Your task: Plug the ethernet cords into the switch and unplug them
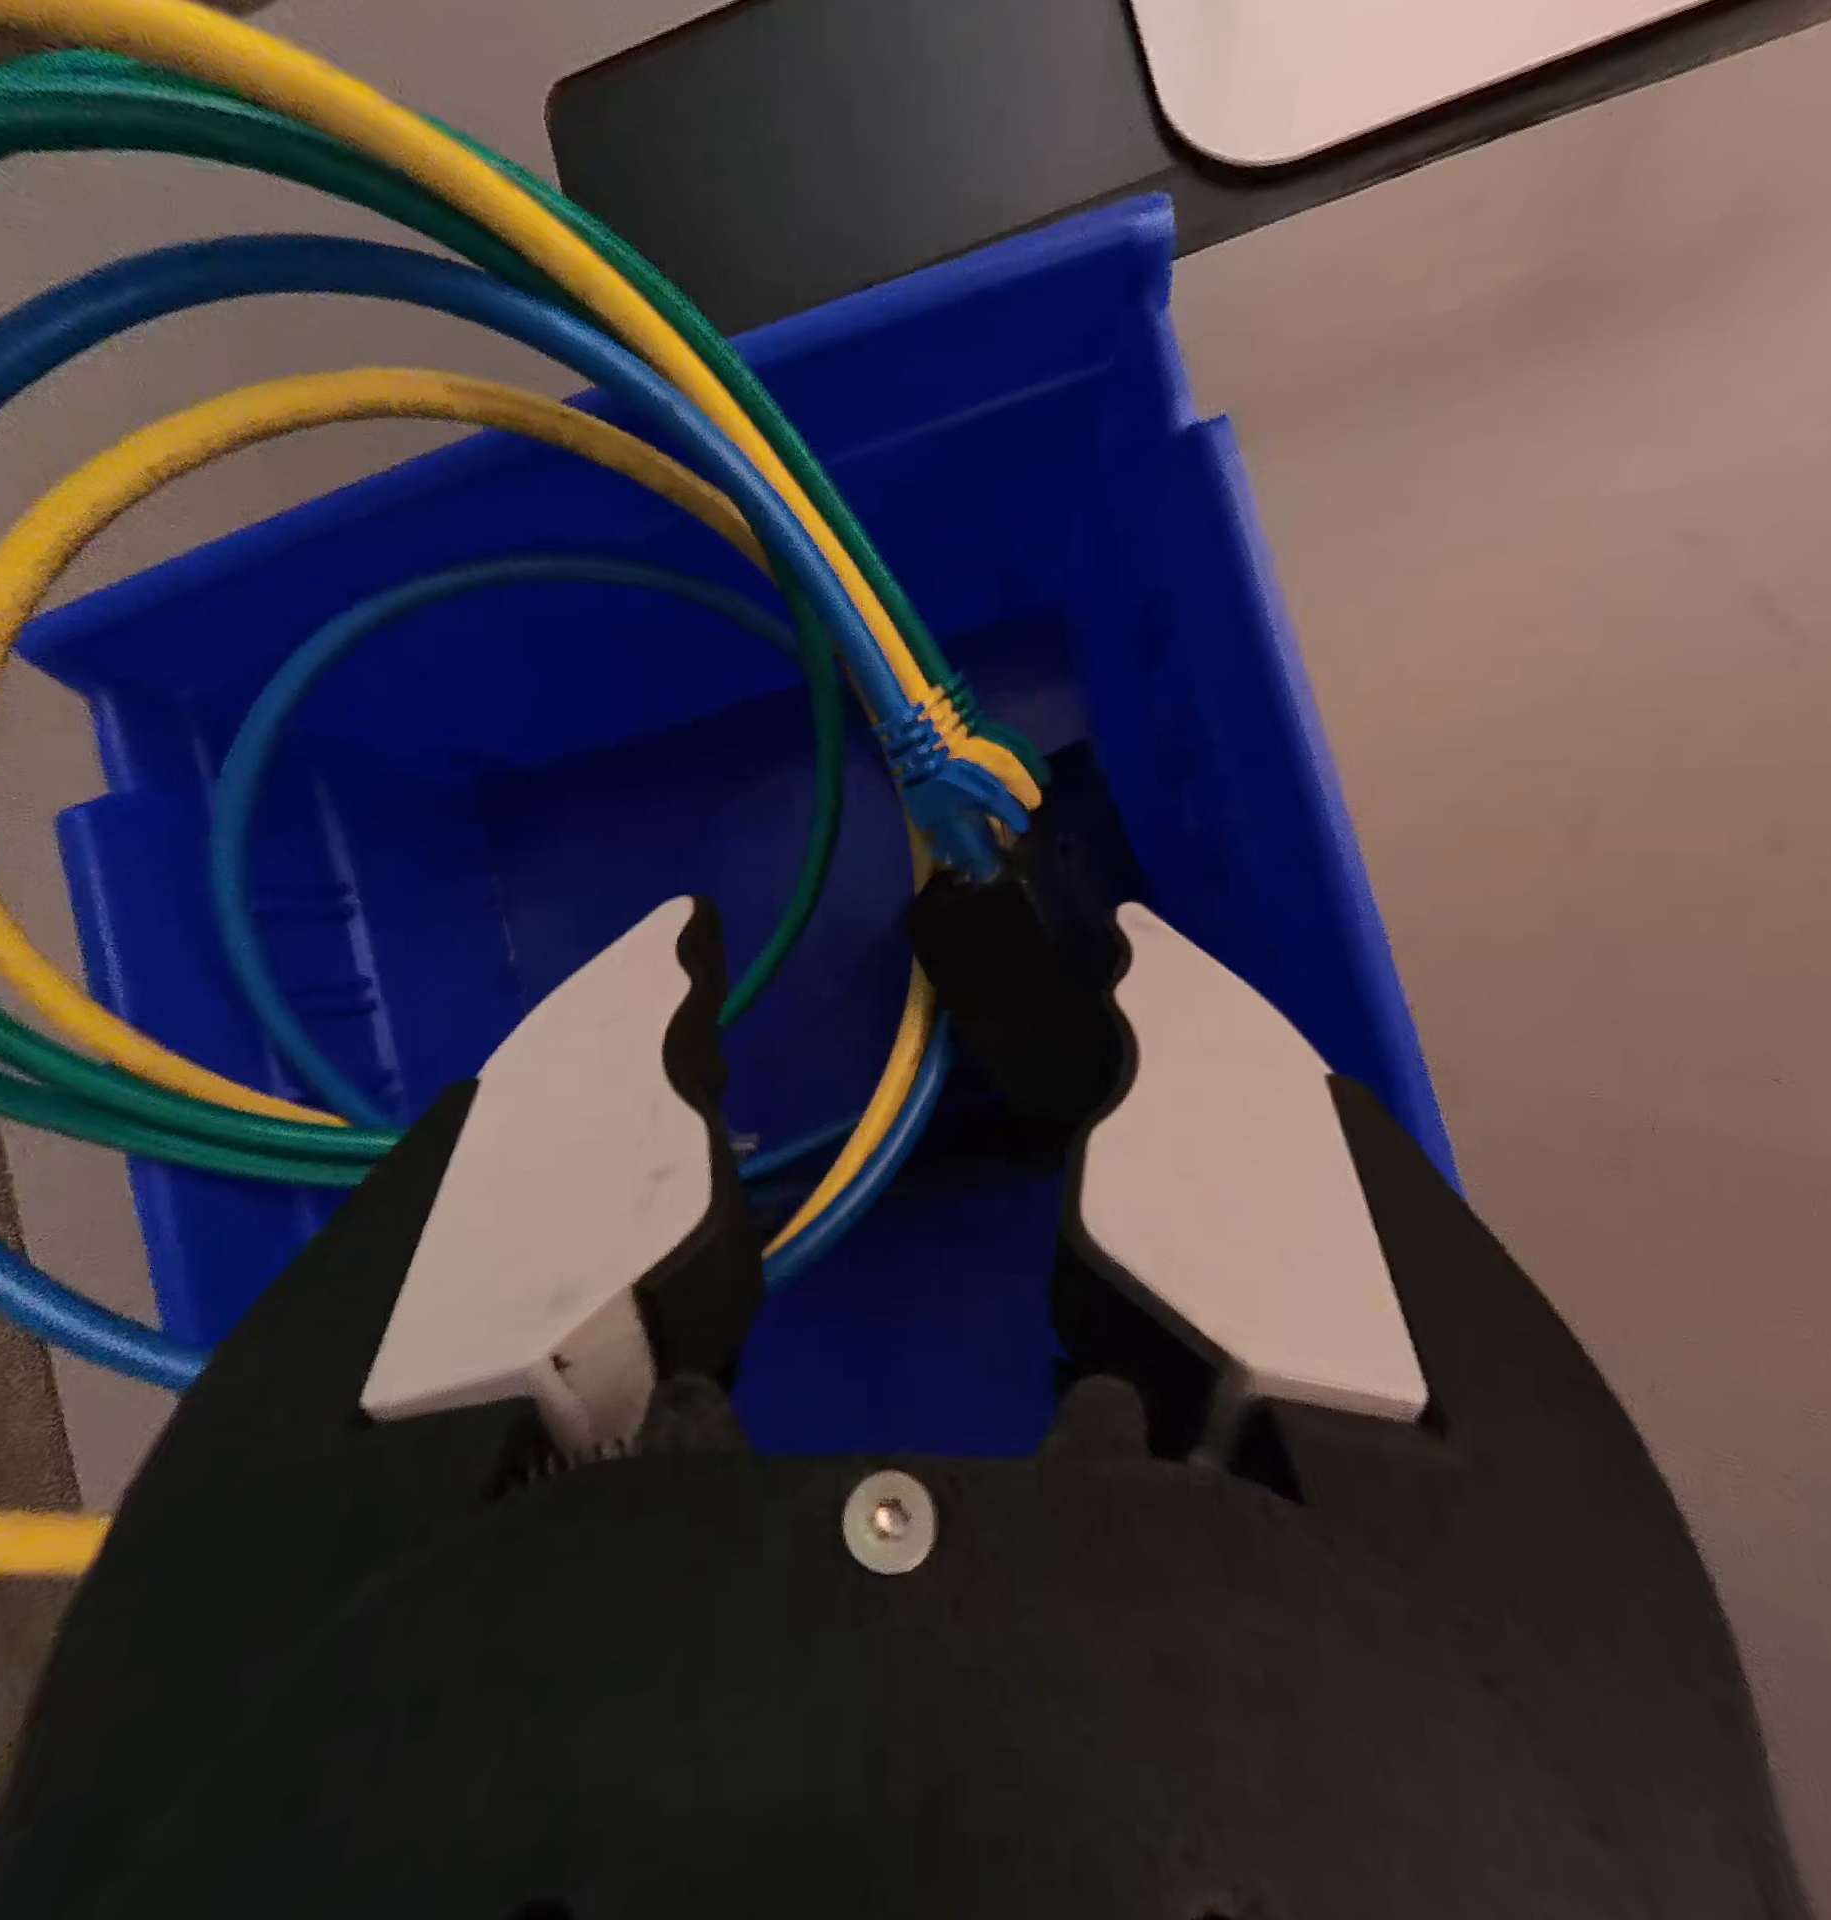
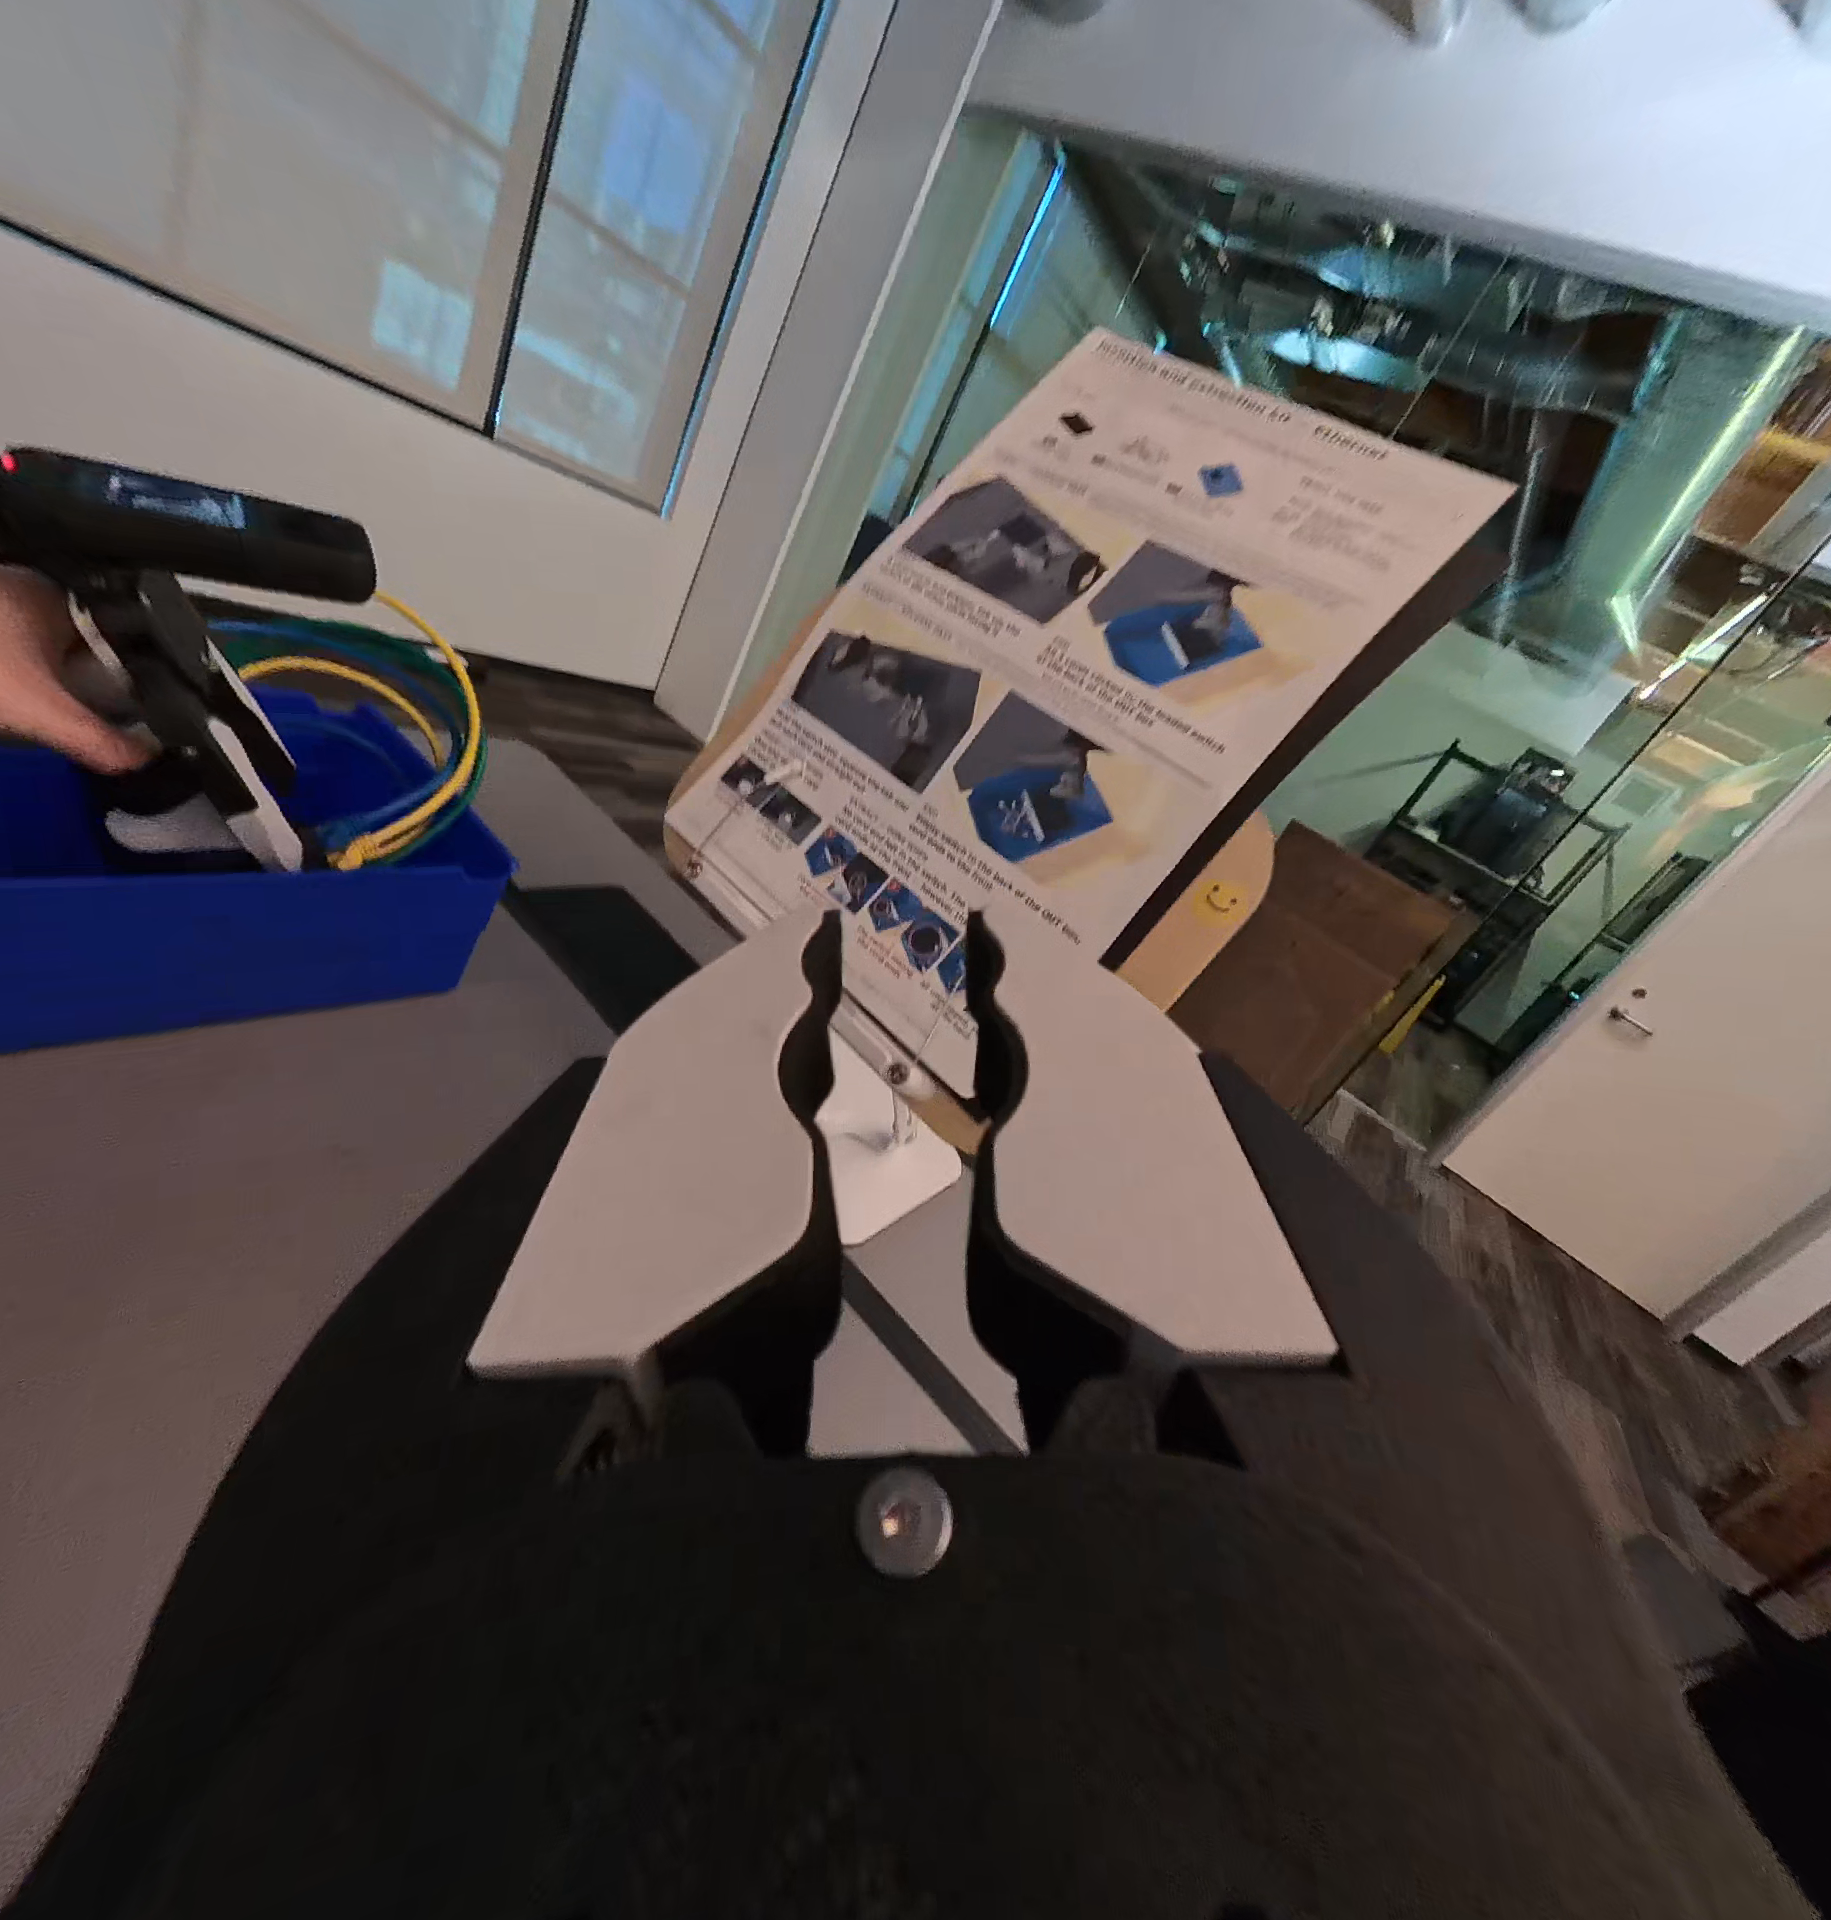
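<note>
Left gripper [image 1: 906,920] spread inside blue ribbed plastic bin [image 1: 1295,727], black boxy switch [image 1: 1015,997] against one finger; glossy yellow, green, blue ethernet cords [image 1: 942,727] plugged. Right gripper [image 2: 903,940] parted, empty, above smooth grey surface [image 2: 215,1195].

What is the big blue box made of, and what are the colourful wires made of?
The blue bin looks like hard moulded plastic: smooth, slightly shiny walls with stiff ribs and a thick rim. The yellow, green and blue ethernet cords seem to have soft rubbery plastic jackets, since they bend in smooth loops; their ends have ridged moulded boots. What is inside the cords cannot be seen.
</note>
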Demonstrator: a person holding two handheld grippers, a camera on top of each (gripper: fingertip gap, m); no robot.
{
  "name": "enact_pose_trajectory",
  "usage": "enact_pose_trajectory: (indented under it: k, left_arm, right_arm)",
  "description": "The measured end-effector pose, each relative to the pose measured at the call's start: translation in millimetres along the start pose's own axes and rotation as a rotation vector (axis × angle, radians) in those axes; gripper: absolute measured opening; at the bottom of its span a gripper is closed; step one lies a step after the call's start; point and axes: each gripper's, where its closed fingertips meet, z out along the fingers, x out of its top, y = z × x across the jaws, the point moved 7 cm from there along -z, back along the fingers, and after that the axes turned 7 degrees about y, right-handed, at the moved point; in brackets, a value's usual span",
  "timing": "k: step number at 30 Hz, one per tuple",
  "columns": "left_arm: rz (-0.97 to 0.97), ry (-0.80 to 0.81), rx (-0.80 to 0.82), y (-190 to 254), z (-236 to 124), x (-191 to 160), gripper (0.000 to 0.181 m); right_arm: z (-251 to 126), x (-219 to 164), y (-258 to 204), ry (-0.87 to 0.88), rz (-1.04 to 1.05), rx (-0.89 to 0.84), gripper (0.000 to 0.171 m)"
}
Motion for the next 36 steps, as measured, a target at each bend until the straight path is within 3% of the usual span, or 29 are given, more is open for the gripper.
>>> enact_pose_trajectory:
  k: [3,4,6,12,16,19,25,28,31,33,36]
  left_arm:
    - [0.003,-0.036,-0.094,4.0,12.5,-5.6,0.066]
    - [-0.012,-0.041,-0.155,6.8,16.2,-5.5,0.074]
    - [-0.034,-0.008,-0.251,10.8,18.0,-1.6,0.051]
    - [0.097,0.017,-0.191,10.6,11.8,0.3,0.038]
    - [0.029,0.025,-0.206,5.8,9.3,1.3,0.037]
    - [0.052,0.017,-0.141,11.3,12.9,1.3,0.039]
    - [0.078,0.024,-0.172,11.3,9.3,4.4,0.034]
    - [0.037,0.143,-0.18,0.6,-13.0,15.3,0.033]
    - [0.0,0.316,-0.19,-11.6,-57.1,27.5,0.033]
    - [-0.057,0.432,-0.303,-11.5,-90.4,32.8,0.033]
    - [-0.122,0.561,-0.606,3.9,-132.4,37.3,0.033]
  right_arm:
    - [6.2,-6.5,-4.4,-0.018,-0.015,0.017,0.024]
    - [7.3,-7.2,-5.3,-0.017,-0.01,0.025,0.024]
    - [8.6,-7.6,-6.6,-0.009,0.007,0.039,0.024]
    - [6.5,-6.3,-4.8,0.004,0.015,0.039,0.024]
    - [4.6,-6.2,-1.8,0.007,0.024,0.032,0.023]
    - [4.9,-7.1,-2.1,-0.01,0.007,0.031,0.024]
    - [8.9,-8.6,-9.8,-0.031,-0.015,0.065,0.024]
    - [10.8,-8.7,-14.1,-0.039,-0.03,0.077,0.024]
    - [15.4,-9.2,-21.3,-0.036,-0.034,0.099,0.024]
    - [22.2,-9.7,-33.3,-0.01,-0.014,0.149,0.024]
    - [36.4,-12.8,-64.2,0.028,-0.04,0.262,0.028]
